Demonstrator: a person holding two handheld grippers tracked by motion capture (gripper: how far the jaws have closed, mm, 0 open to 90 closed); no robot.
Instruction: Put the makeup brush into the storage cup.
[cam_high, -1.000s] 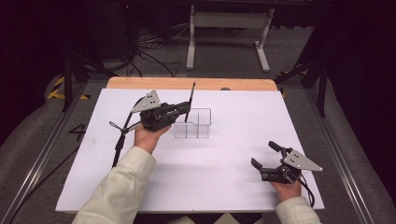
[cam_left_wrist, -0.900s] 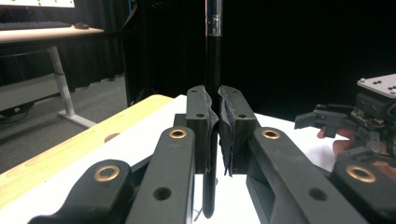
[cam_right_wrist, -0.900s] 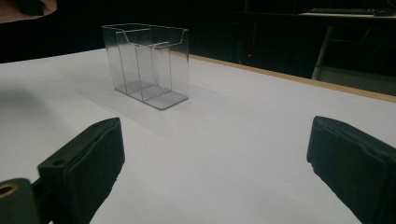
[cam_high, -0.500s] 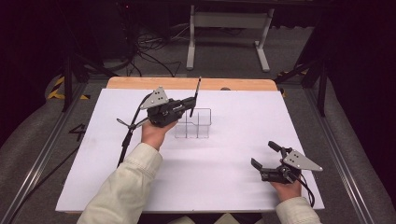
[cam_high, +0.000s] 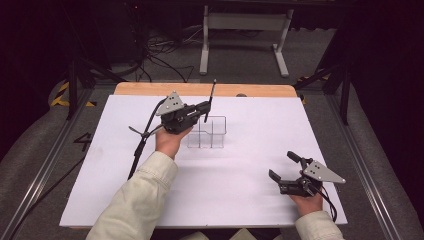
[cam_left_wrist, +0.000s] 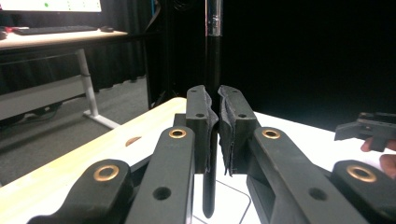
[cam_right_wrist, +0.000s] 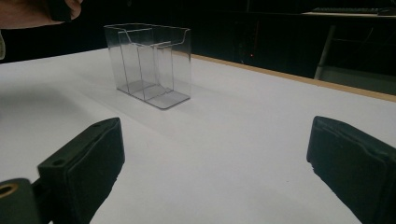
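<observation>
Pen (cam_high: 212, 95): thin, black, with a silvery band near its top (cam_left_wrist: 213, 21); upright, tip down over the holder.
Holder (cam_high: 206, 133): clear plastic box with inner dividers, open top, standing mid-table on the white sheet (cam_high: 240, 165).
Left gripper (cam_high: 202, 109): jaws pinched narrow around the pen's shaft, above the holder's left part.
Right gripper (cam_high: 284, 166): jaws spread wide, nothing between them, low near the table's right front, well apart from the holder (cam_right_wrist: 148, 63).

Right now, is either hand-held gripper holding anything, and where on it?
Left hand-held gripper is shut on a black pen around mid-shaft, held upright over the clear organizer. Right hand-held gripper is open, holding nothing.
</observation>
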